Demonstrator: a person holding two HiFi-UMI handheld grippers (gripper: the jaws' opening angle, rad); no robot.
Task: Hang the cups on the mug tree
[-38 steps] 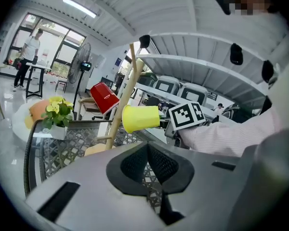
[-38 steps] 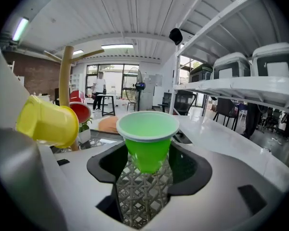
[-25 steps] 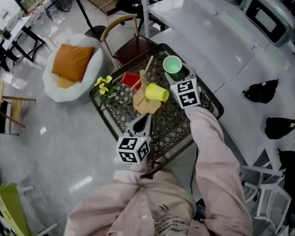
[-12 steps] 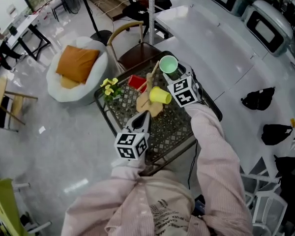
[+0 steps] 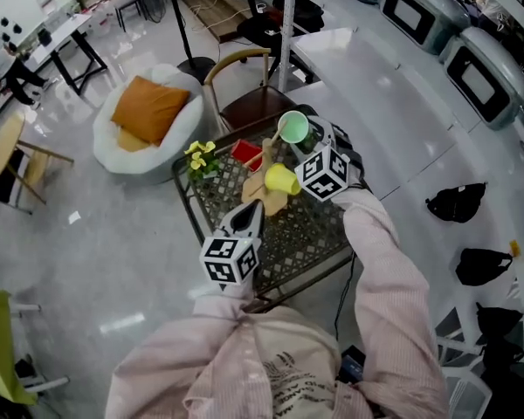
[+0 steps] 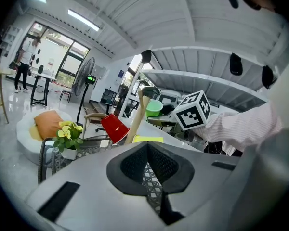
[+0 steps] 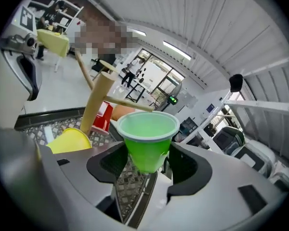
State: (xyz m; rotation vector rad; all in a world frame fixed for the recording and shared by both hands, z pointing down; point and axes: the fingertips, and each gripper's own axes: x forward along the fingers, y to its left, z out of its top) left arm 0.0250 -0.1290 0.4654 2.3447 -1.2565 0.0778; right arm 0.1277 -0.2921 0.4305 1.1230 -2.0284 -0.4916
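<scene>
The green cup (image 5: 293, 128) is upright in the air, a little right of the wooden mug tree (image 5: 264, 195). My right gripper (image 5: 307, 143) is shut on the cup's lower part (image 7: 148, 138), one pad on each side. A yellow cup (image 5: 280, 180) hangs on a peg facing the right gripper, and a red cup (image 5: 247, 154) hangs on the far side. In the right gripper view the tree's post (image 7: 96, 102) and a bare peg rise just left of the green cup. My left gripper (image 5: 248, 218) hovers over the near part of the black lattice table (image 5: 310, 243), shut and holding nothing (image 6: 147, 150).
A small pot of yellow flowers (image 5: 201, 155) stands at the table's left corner. A wooden chair (image 5: 244, 103) sits behind the table, with a white beanbag holding an orange cushion (image 5: 148, 112) further left. A white counter (image 5: 393, 85) runs along the right.
My right gripper has risen and rolled with the green cup, bringing it closer to the top of the mug tree. The left gripper has lifted slightly.
</scene>
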